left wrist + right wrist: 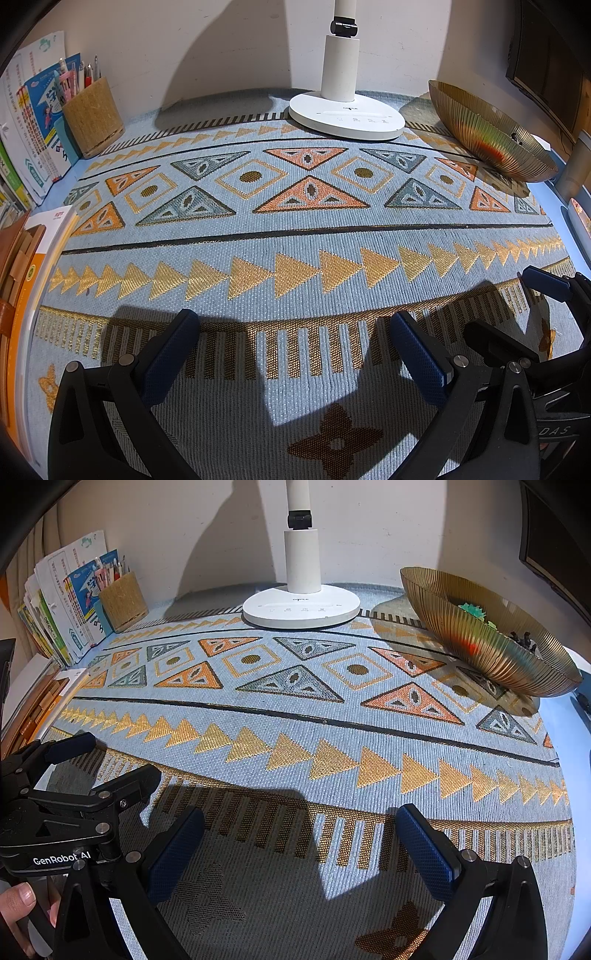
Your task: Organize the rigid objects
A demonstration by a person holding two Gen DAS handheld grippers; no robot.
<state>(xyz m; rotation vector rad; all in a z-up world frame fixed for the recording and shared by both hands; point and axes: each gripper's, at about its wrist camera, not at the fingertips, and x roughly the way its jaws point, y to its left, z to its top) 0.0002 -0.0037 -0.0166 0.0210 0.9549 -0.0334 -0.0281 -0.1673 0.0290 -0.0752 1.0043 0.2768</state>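
Note:
My left gripper (293,332) is open and empty, low over the patterned blue cloth (295,229). My right gripper (299,830) is open and empty too, just to its right; it also shows at the right edge of the left wrist view (517,302), and the left gripper shows at the left of the right wrist view (110,760). A ribbed gold bowl (491,642) stands at the far right and holds small objects: a green piece (474,609), a dark piece (522,639) and something red seen through its wall. The bowl also shows in the left wrist view (487,133).
A white desk lamp base (345,112) stands at the back centre by the wall. A cork pen holder (92,114) with pens and upright books (33,122) fill the back left. Stacked books and boxes (29,280) line the left edge.

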